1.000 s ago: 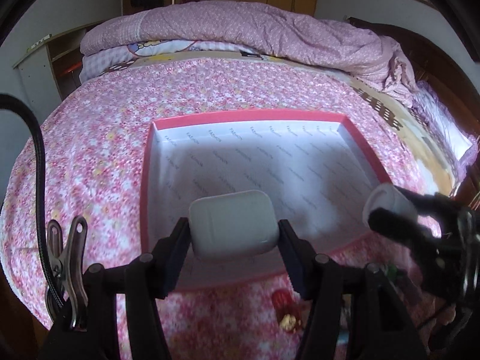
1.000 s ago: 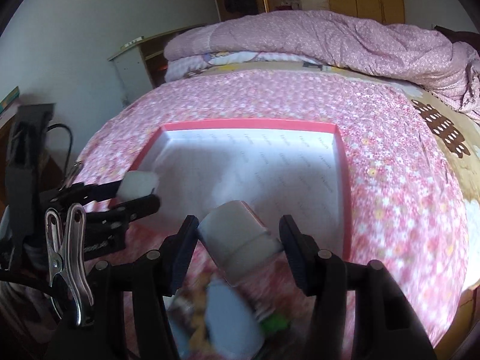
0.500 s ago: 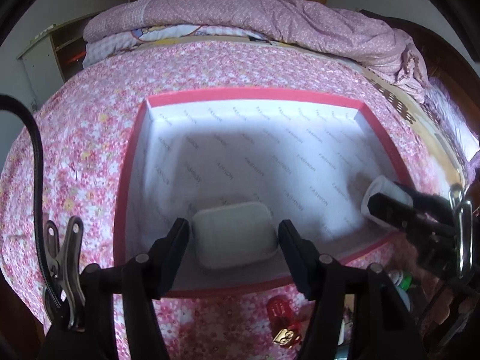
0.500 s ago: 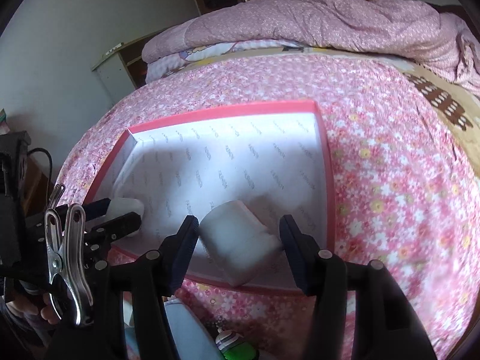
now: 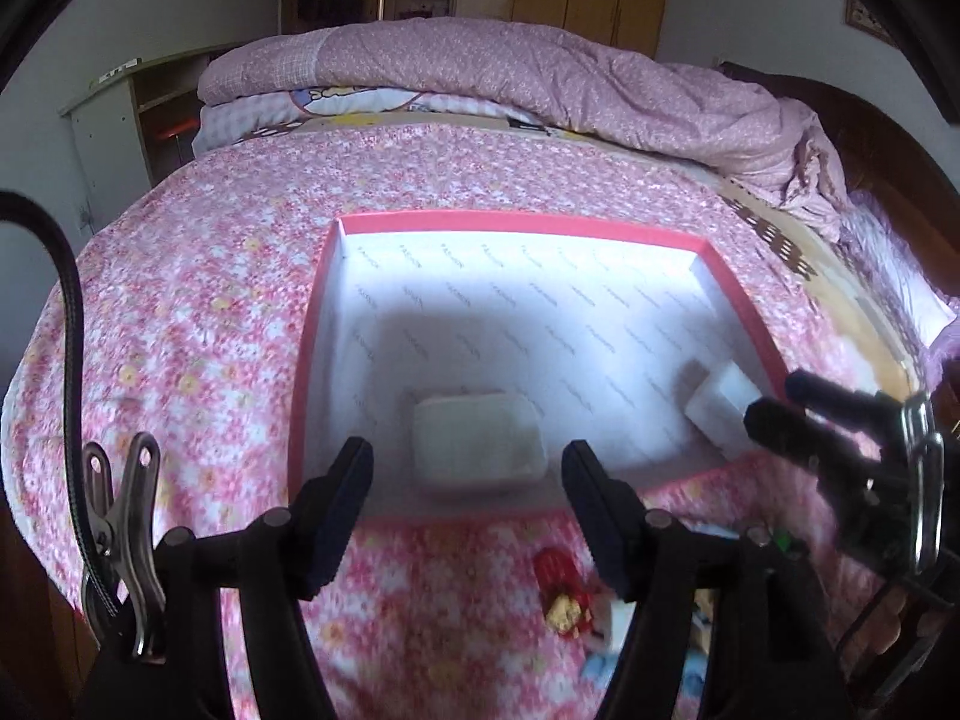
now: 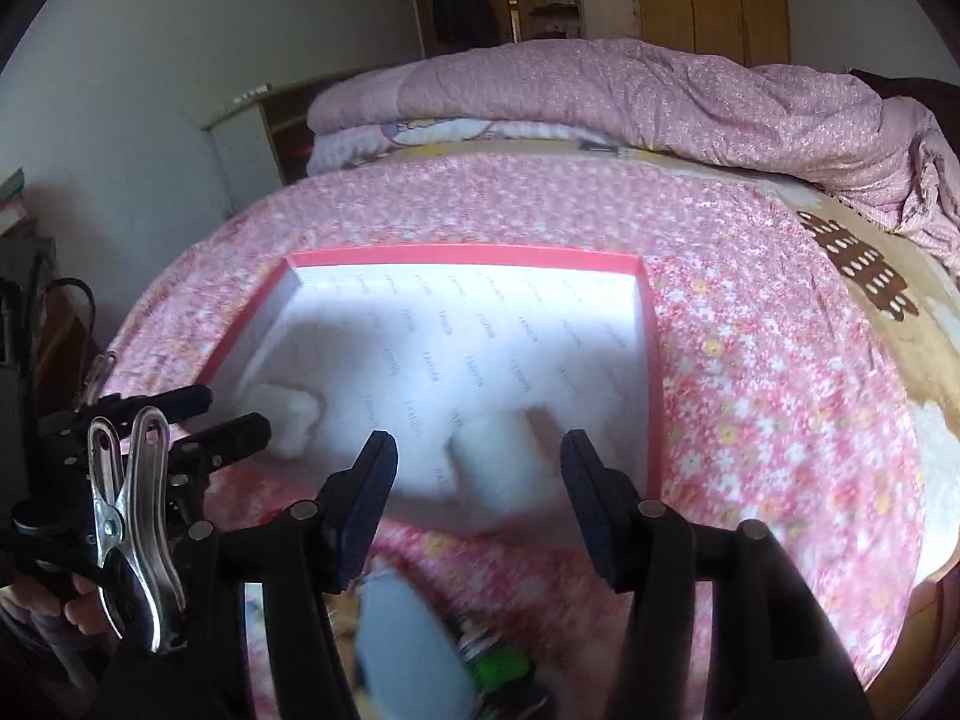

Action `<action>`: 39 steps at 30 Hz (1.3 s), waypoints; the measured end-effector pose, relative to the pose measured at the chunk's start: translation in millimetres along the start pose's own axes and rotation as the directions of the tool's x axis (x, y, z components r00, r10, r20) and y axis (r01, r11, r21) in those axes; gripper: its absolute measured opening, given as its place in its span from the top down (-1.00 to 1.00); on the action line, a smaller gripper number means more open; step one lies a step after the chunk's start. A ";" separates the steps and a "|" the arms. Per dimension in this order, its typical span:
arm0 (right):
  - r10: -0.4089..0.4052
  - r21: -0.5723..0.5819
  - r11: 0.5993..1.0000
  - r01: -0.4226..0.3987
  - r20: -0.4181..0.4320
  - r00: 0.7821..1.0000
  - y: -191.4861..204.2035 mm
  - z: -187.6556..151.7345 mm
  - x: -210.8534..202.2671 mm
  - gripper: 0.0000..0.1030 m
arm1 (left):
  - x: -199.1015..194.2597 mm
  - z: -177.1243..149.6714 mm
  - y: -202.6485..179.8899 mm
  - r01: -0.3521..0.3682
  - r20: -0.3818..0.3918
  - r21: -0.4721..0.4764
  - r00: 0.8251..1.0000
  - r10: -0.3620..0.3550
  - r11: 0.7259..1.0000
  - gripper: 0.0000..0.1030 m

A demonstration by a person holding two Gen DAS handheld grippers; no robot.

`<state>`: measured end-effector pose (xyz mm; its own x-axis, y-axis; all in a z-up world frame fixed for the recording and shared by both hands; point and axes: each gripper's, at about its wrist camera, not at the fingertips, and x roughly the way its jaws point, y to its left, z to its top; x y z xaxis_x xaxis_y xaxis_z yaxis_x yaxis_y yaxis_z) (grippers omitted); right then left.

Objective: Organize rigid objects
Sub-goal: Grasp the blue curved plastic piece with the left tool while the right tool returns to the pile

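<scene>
earbud case [image 5: 479, 443] sits in the pink box [image 5: 312, 324] near its front wall, my left tool [image 5: 468, 483] opening clear of it, right tool [image 6: 477, 483] apart around the white block [image 6: 498, 456]; release step, next i'd back both out.

Left gripper [image 5: 468, 480]: black fingers [image 5: 336, 498], dark pads, silver screws [image 5: 277, 518], metal clip [image 5: 120, 540], black cable [image 5: 69, 300].

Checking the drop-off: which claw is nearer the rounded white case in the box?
Left. The left claw straddles the rounded white case; the right claw is off to its right by a white block.
</scene>
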<state>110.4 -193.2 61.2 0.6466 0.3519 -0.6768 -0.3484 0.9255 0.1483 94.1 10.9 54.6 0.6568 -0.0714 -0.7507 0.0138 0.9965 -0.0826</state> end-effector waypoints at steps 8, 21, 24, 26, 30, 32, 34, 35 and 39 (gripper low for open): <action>0.016 0.015 1.000 -0.016 -0.008 1.000 10.8 -42.4 -33.3 -0.13 | -35.5 -32.4 -12.2 0.030 0.012 0.020 0.999 -0.031 0.999 -0.34; 0.061 0.056 0.997 -0.059 -0.040 0.997 10.2 -96.8 -59.1 -0.13 | -52.1 -76.9 -27.0 0.099 -0.013 0.072 0.995 -0.099 0.992 -0.34; 0.031 0.049 0.998 -0.030 -0.019 0.999 4.1 -102.4 -70.4 -0.13 | -48.8 -84.5 -32.6 0.143 -0.040 0.078 0.989 -0.140 0.987 -0.34; -0.006 0.044 0.999 0.007 -0.010 1.000 -2.8 -104.9 -73.4 -0.13 | -45.5 -87.8 -36.9 0.165 -0.056 0.085 0.985 -0.161 0.983 -0.34; -0.042 0.057 0.997 0.044 -0.030 0.999 -13.3 -107.1 -64.1 -0.13 | -40.4 -91.5 -47.3 0.189 -0.073 0.114 0.981 -0.182 0.975 -0.34; -0.020 0.074 0.997 0.024 -0.051 0.998 -17.0 -108.1 -55.4 -0.13 | -38.6 -92.5 -51.3 0.208 -0.082 0.125 0.977 -0.199 0.970 -0.34; 0.003 0.093 0.996 0.004 -0.072 0.997 -19.6 -110.3 -46.7 -0.13 | -37.0 -93.9 -55.3 0.215 -0.089 0.143 0.975 -0.204 0.966 -0.34; 0.012 0.102 0.995 -0.003 -0.081 0.997 -20.2 -111.4 -42.8 -0.13 | -35.8 -94.6 -58.0 0.213 -0.094 0.155 0.975 -0.200 0.965 -0.34; 0.027 0.121 0.993 -0.016 -0.096 0.995 -22.9 -112.5 -36.4 -0.13 | -27.8 -95.4 -70.1 0.210 -0.119 0.207 0.975 -0.189 0.956 -0.34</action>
<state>18.6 -242.9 1.3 0.5688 0.3620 -0.7385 -0.2737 0.9301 0.2452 3.0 -61.2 18.7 0.5480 -0.2627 -0.7942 0.3069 0.9463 -0.1012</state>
